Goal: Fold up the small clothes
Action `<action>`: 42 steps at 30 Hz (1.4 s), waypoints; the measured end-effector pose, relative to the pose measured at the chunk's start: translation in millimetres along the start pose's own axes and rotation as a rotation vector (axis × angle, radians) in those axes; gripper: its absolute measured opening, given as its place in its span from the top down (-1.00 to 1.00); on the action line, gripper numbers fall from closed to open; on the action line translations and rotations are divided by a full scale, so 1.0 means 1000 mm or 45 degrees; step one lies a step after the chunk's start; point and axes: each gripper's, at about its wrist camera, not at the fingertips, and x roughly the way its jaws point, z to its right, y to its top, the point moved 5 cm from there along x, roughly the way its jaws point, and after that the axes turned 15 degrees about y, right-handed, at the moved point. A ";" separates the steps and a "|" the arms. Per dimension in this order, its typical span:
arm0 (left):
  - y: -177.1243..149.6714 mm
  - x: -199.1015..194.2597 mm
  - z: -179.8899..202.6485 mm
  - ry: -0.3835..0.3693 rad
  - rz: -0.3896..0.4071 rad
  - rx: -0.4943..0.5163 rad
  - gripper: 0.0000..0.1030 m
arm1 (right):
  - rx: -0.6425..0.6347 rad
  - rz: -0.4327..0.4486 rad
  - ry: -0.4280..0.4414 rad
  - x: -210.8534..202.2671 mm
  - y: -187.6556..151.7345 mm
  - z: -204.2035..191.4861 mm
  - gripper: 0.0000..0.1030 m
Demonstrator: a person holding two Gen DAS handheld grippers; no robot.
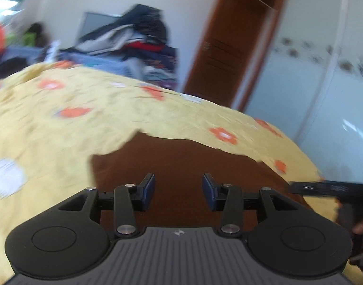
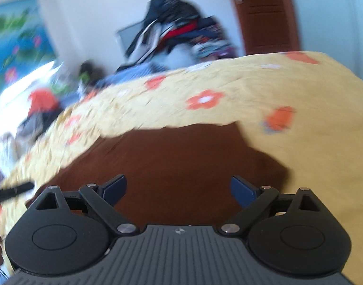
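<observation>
A brown garment (image 1: 181, 161) lies on the yellow flowered bedspread (image 1: 51, 128), near its front edge. Both the left gripper (image 1: 179, 191) and the right gripper (image 2: 179, 190) hover over it, released and holding nothing.

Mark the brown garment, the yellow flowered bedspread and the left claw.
Brown cloth garment (image 1: 181, 156): left wrist view, flat middle.
Yellow flowered bedspread (image 1: 51, 137): left wrist view, bare yellow part.
Left claw (image 1: 179, 190): left wrist view, between fingertips.

Both wrist views look low and close across the brown garment (image 1: 181, 161) toward the clothes pile (image 2: 179, 35).
</observation>
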 end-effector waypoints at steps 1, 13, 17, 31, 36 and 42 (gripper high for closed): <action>-0.003 0.012 0.007 0.025 -0.023 0.045 0.17 | -0.013 -0.029 0.001 0.012 0.000 -0.002 -0.83; -0.043 0.054 0.000 0.159 -0.057 0.266 0.19 | -0.318 -0.166 -0.120 0.034 -0.039 0.000 -0.91; -0.044 0.052 0.002 0.174 -0.045 0.263 0.18 | -0.173 -0.118 -0.073 0.036 0.002 -0.020 -0.98; -0.043 0.056 -0.001 0.157 -0.043 0.241 0.18 | -0.275 -0.154 -0.110 0.122 -0.002 -0.004 -1.00; -0.043 0.056 -0.001 0.153 -0.044 0.236 0.18 | -0.226 -0.189 -0.125 0.114 0.009 -0.003 -1.00; -0.043 0.056 -0.001 0.159 -0.042 0.247 0.17 | -0.191 -0.082 -0.147 0.087 -0.001 0.033 -1.00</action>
